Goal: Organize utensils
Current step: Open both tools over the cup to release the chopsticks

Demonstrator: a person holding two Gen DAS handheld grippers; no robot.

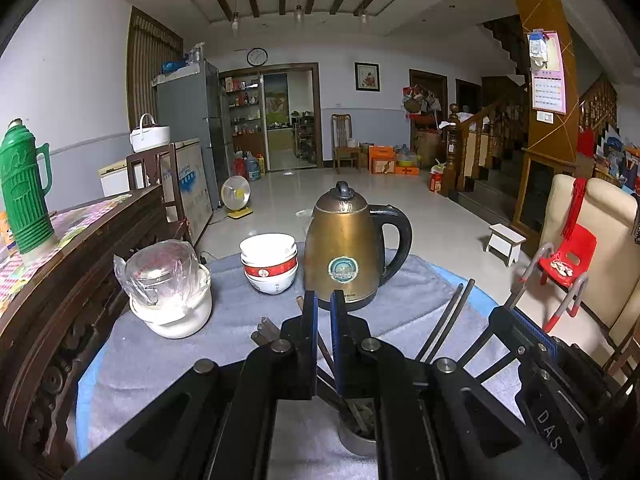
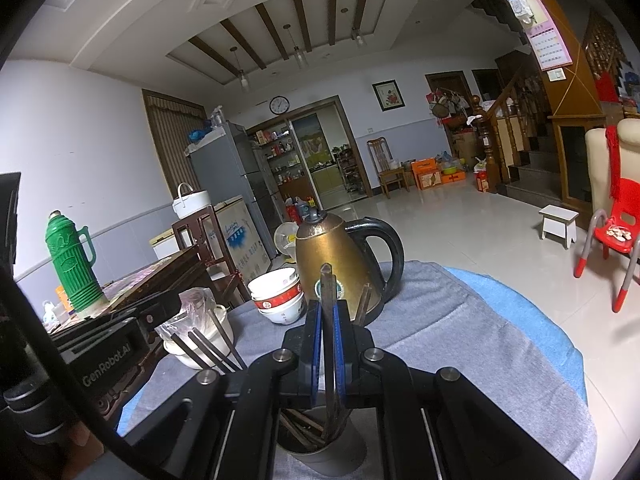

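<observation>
A steel cup (image 1: pixel 356 440) (image 2: pixel 320 456) stands on the grey cloth, directly under both tools, with several dark chopsticks in it. My right gripper (image 2: pixel 327 304) is shut on one upright chopstick (image 2: pixel 326 280), whose tip sticks up above the blue pads. Another chopstick (image 2: pixel 364 300) leans just to its right, and more (image 2: pixel 200 348) fan out to the left. My left gripper (image 1: pixel 325 296) is shut above the cup. A chopstick shows through its narrow slit, but I cannot tell whether it is clamped. Two loose sticks (image 1: pixel 448 320) lean out to the right.
A brass kettle (image 1: pixel 344 252) stands just beyond the cup, with stacked bowls (image 1: pixel 270 264) to its left. A white pot under a plastic bag (image 1: pixel 172 304) sits further left. A carved wooden table with a green thermos (image 1: pixel 24 196) borders the left side. A red chair (image 1: pixel 568 260) stands to the right.
</observation>
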